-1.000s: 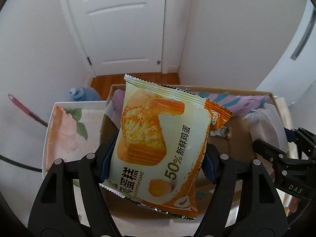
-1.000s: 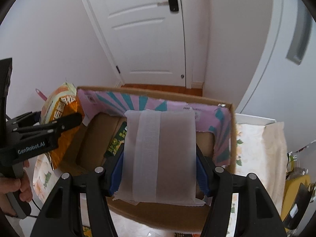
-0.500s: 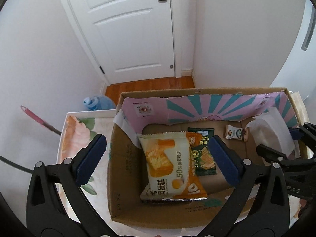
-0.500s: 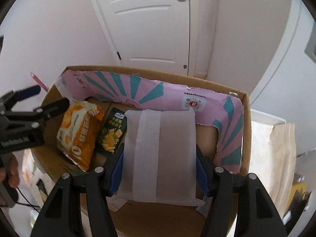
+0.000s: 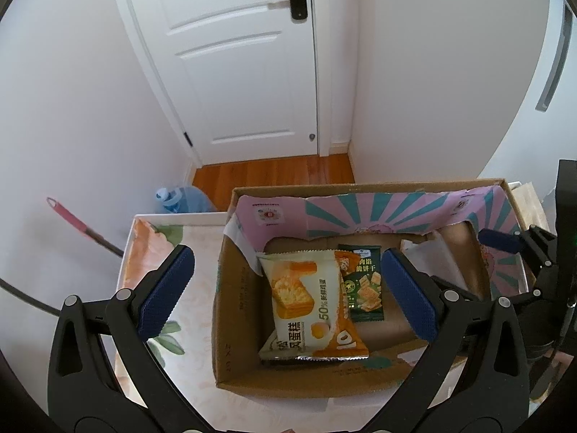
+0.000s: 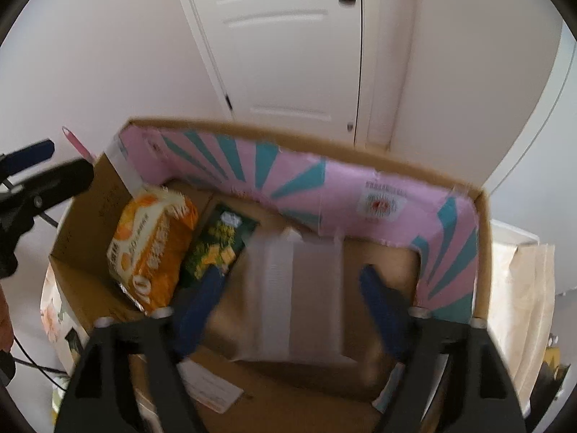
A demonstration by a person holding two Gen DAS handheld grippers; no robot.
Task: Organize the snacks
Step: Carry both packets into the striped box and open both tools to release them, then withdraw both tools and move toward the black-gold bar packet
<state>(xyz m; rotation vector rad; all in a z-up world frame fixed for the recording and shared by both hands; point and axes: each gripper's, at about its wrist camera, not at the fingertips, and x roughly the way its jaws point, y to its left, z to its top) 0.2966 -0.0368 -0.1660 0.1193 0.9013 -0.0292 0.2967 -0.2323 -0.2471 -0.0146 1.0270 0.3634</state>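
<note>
A cardboard box (image 5: 230,324) with a pink and teal inner flap sits on a floral table. In it lie an orange chiffon cake packet (image 5: 306,303) and a dark green cracker packet (image 5: 364,288). My left gripper (image 5: 288,296) is open and empty above the box's left side. In the right wrist view the box (image 6: 479,252) holds the cake packet (image 6: 151,245), the green packet (image 6: 220,249) and a white translucent packet (image 6: 295,288). My right gripper (image 6: 292,288) is open, its blue pads apart on either side of the white packet; the view is blurred.
A white door (image 5: 245,72) and white walls stand behind. A blue water jug (image 5: 180,198) stands on the wooden floor past the table. A red-handled tool (image 5: 79,223) leans at the left wall. The floral tablecloth (image 5: 187,252) lies left of the box.
My left gripper opened and dropped the cake packet into the box, then drew back. My right gripper lowered the white packet into the box and opened off it.
</note>
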